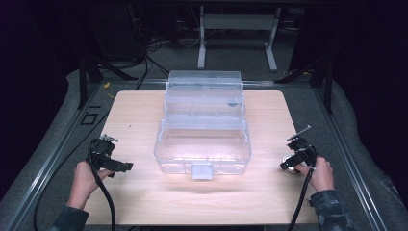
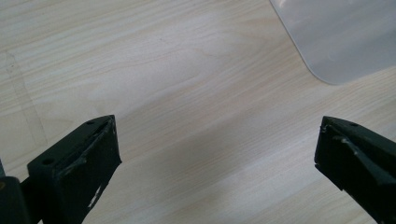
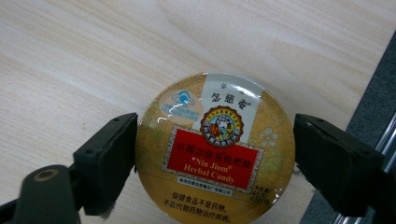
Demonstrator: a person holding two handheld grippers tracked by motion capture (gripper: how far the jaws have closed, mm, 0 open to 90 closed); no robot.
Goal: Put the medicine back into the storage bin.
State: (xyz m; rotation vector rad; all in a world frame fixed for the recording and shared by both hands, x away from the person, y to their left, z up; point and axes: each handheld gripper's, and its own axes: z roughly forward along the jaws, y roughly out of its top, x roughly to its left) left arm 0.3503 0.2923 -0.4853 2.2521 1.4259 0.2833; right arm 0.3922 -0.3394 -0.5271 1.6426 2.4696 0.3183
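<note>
A round gold tin (image 3: 215, 154) of herbal candy with a red label lies flat on the wooden table near its right edge. My right gripper (image 3: 215, 128) has a jaw against each side of it, shut on the tin; from the high view the tin (image 1: 287, 165) sits at the tip of that gripper (image 1: 292, 160). A clear plastic storage box (image 1: 202, 144) stands mid-table, its lid (image 1: 204, 91) swung up at the back. My left gripper (image 1: 122, 168) hovers left of the box, open, with bare wood between its jaws (image 2: 217, 126).
A rounded corner of the clear box (image 2: 345, 37) shows at the top right of the left gripper view. The table's right edge (image 3: 373, 93) runs close beside the tin, with grey floor beyond. A white stand (image 1: 235, 29) is behind the table.
</note>
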